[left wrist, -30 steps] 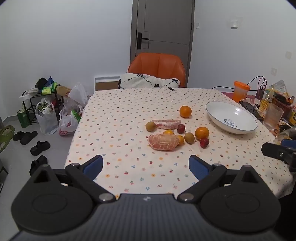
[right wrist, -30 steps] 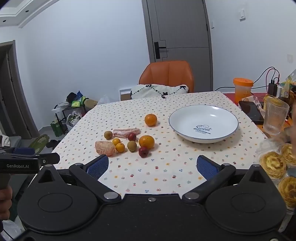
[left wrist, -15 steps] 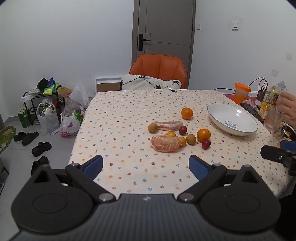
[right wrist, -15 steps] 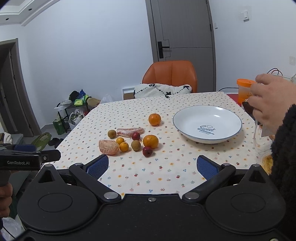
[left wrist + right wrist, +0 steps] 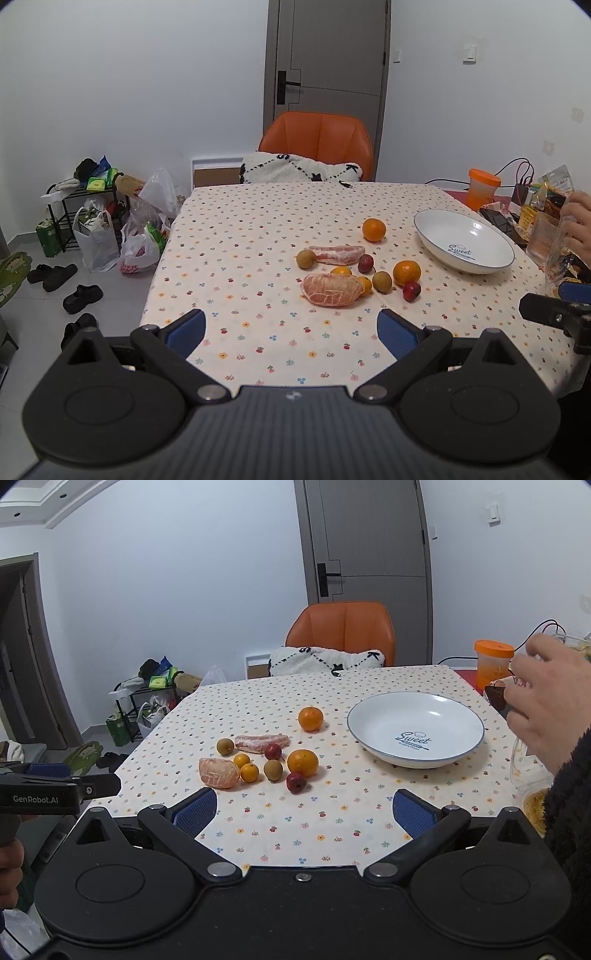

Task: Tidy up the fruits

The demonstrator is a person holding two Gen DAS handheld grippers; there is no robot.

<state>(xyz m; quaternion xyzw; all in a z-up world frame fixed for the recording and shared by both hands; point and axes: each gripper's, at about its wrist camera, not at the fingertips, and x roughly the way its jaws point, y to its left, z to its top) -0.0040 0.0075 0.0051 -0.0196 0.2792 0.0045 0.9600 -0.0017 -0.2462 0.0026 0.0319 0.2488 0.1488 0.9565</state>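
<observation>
Loose fruit lies in a cluster mid-table: a peeled pomelo chunk [image 5: 332, 290] [image 5: 218, 772], a long pomelo segment [image 5: 340, 254] [image 5: 261, 741], two oranges [image 5: 373, 229] [image 5: 406, 273], small yellow, brown and red fruits. An empty white bowl [image 5: 464, 240] [image 5: 415, 728] sits to their right. My left gripper [image 5: 291, 330] hangs open at the table's near edge, short of the pomelo chunk. My right gripper [image 5: 302, 810] is open too, nearer the bowl, with nothing between its fingers. The left gripper [image 5: 59, 792] also shows at the far left of the right wrist view.
A person's hand [image 5: 543, 709] in a dark fleece sleeve lifts a clear container at the right table edge. An orange cup [image 5: 493, 662], a phone and snack packs crowd that side. An orange chair [image 5: 317, 142] stands behind the table; bags and shoes [image 5: 81, 295] litter the floor left.
A hand has come in from the right and reached over the clutter beside the bowl. Both grippers have drifted slightly; the fruit has not moved.
</observation>
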